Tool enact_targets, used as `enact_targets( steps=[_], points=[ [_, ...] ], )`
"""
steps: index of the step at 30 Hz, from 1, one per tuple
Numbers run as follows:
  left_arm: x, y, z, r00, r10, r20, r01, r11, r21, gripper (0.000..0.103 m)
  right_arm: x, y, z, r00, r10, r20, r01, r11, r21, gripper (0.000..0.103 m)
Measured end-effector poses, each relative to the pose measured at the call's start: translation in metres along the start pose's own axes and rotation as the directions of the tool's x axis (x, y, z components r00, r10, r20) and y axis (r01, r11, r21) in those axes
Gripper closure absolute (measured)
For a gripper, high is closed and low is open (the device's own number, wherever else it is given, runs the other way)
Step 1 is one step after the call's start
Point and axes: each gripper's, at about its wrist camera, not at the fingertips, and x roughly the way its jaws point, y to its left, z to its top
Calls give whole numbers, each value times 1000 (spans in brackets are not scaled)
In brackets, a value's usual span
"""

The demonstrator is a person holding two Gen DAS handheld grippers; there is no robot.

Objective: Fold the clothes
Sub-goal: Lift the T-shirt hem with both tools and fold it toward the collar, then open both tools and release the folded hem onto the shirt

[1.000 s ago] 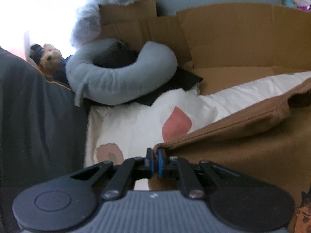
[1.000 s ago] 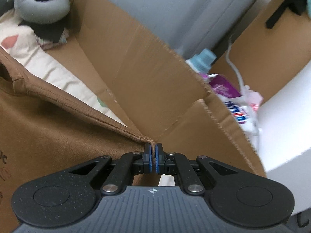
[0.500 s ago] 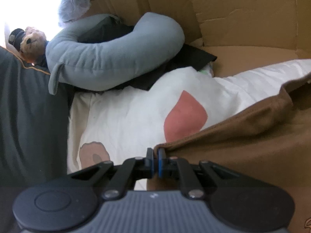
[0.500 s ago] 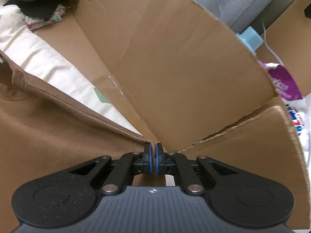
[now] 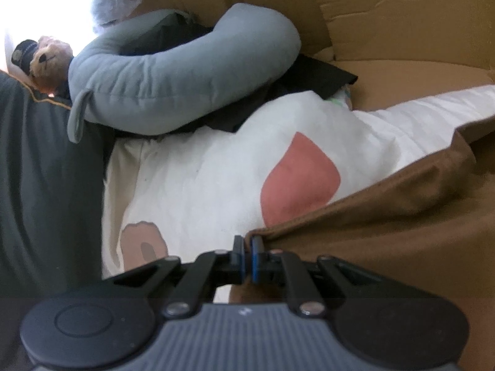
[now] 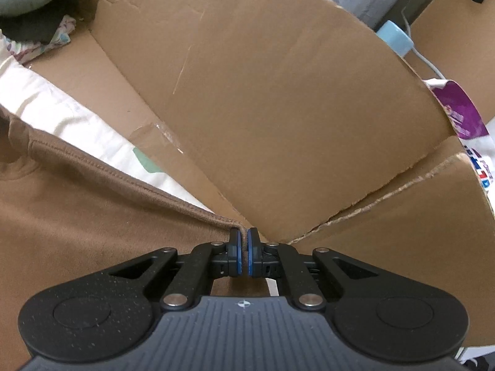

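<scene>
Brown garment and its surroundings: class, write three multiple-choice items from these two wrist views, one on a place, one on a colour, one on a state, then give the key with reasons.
1. Where does the grey neck pillow lie?
A. Beyond the white patterned bedding, on dark clothing
B. On the brown garment
C. Outside the cardboard

2. What colour is the large patch on the bedding?
A. Blue
B. Reddish pink
C. Yellow

3. How does the left gripper stand?
A. Wide open
B. Shut on nothing
C. Shut on the brown garment

Key: 1 A, the pillow rests past the bedding; 2 B, the patch is reddish pink; 3 C, the garment's corner sits between closed fingers, as with the right gripper.
</scene>
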Motion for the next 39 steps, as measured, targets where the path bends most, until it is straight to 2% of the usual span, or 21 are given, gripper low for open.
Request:
enact_targets(
  steps=[11, 15, 17, 19, 20, 21, 24, 26, 28, 31, 32, 33, 37, 39],
  points=[
    [15, -10, 0, 999, 25, -40, -25, 1000, 16, 98, 43, 10, -14, 998, 57, -24, -56, 998, 20, 101],
    [4, -10, 2, 998, 7, -60, -6, 1000, 25, 90, 47, 2, -19, 994, 106, 2, -106, 993, 59, 97],
    [-6, -7, 1, 998, -20, -54, 20, 1000, 8, 83, 41, -7, -18, 990, 139, 4, -139, 988, 71, 83],
    [-17, -7, 2, 999, -28, -36, 28, 1000, -3, 73, 32, -17, -18, 984, 178, 20, -179, 980, 87, 72],
    [-22, -7, 3, 999, -35, -22, 35, 999, -3, 70, 27, -21, -19, 981, 191, 33, -193, 977, 89, 67],
    [-27, -8, 5, 999, -39, -6, 39, 999, -4, 66, 21, -24, -19, 980, 191, 49, -194, 977, 83, 67],
    [-42, -13, 11, 996, -65, 53, 65, 998, -1, 66, 7, -29, -19, 978, 186, 96, -193, 978, 74, 66],
    [-48, -21, 18, 989, -113, 98, 114, 993, -1, 66, 0, -30, -16, 968, 212, 134, -224, 972, 77, 66],
    [-48, -32, 25, 983, -145, 108, 146, 989, 3, 72, -6, -22, -14, 957, 235, 171, -248, 967, 58, 67],
    [-43, -52, 33, 975, -194, 106, 194, 981, 11, 86, -10, -5, -6, 938, 290, 191, -302, 953, 34, 72],
    [-41, -59, 34, 972, -212, 103, 212, 977, 12, 87, -11, 1, -3, 931, 310, 192, -322, 946, 31, 80],
    [-38, -64, 35, 970, -221, 101, 221, 975, 15, 88, -11, 7, 0, 925, 329, 190, -340, 940, 30, 82],
    [-27, -81, 37, 963, -255, 85, 255, 967, 6, 88, -9, 31, 8, 906, 379, 188, -392, 919, 36, 82],
    [-20, -85, 38, 962, -262, 71, 263, 965, -6, 88, -7, 40, 12, 903, 387, 186, -400, 916, 37, 82]
  ],
)
